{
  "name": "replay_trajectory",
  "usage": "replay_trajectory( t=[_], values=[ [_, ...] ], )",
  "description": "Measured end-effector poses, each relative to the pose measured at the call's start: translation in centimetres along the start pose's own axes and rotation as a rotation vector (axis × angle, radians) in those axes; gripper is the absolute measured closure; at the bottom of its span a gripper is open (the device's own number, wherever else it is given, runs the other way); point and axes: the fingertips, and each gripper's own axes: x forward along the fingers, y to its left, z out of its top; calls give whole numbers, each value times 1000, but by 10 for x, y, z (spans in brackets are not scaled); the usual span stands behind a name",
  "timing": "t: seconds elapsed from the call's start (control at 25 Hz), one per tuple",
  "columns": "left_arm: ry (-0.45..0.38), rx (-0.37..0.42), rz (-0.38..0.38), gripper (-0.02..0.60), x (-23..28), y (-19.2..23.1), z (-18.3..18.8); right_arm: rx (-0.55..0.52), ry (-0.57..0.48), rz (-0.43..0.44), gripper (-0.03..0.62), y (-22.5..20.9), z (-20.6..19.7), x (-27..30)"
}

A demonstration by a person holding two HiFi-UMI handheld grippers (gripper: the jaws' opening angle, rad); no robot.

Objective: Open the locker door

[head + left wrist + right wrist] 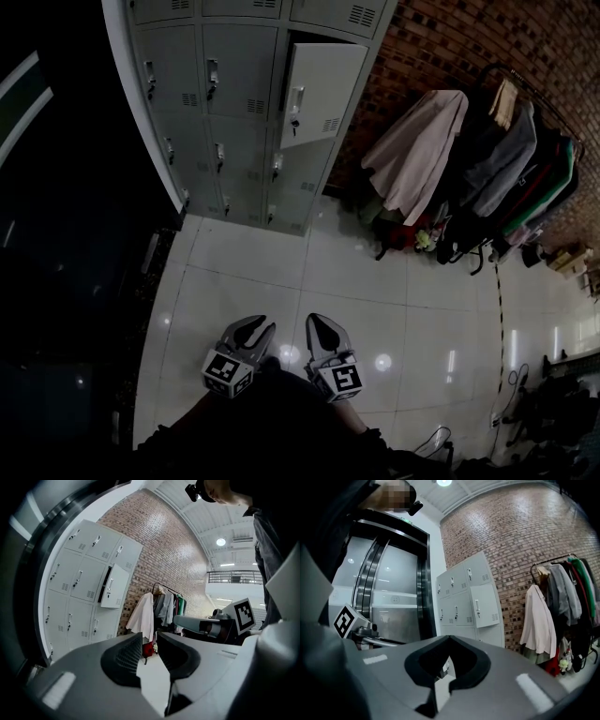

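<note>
The grey locker bank (217, 112) stands far ahead against the brick wall. One upper door (322, 92) on its right column hangs ajar, swung outward; the others are flush. That door also shows in the left gripper view (115, 587) and the right gripper view (485, 606). Both grippers hover low over the tiled floor, well short of the lockers. My left gripper (258, 325) (149, 637) is open with a small gap and nothing between its jaws. My right gripper (317, 321) (449, 637) is shut and empty.
A clothes rack (487, 155) hung with coats and jackets stands right of the lockers by the brick wall (441, 47). A dark glass and metal doorway (393, 597) lies to the left. Boxes and cables (562, 262) sit at the far right.
</note>
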Motion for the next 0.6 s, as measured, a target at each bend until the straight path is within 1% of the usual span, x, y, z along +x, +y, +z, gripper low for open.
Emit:
replay_trajectory(
  t=[0.08,0.28,0.44,0.6],
  values=[
    [12,3,-4,465,0,-6,-1,1,11,-9,594,-2,-3,-10],
    [8,20,-7,465,7,-16,0,-7,21,-5,594,-17,-15,-17],
    [24,19,2,465,6,-17,-2,-11,18,6,594,-20,-11,-16],
    [20,30,2,465,8,-16,3,-23,-4,21,594,-19,-1,-8]
  ],
)
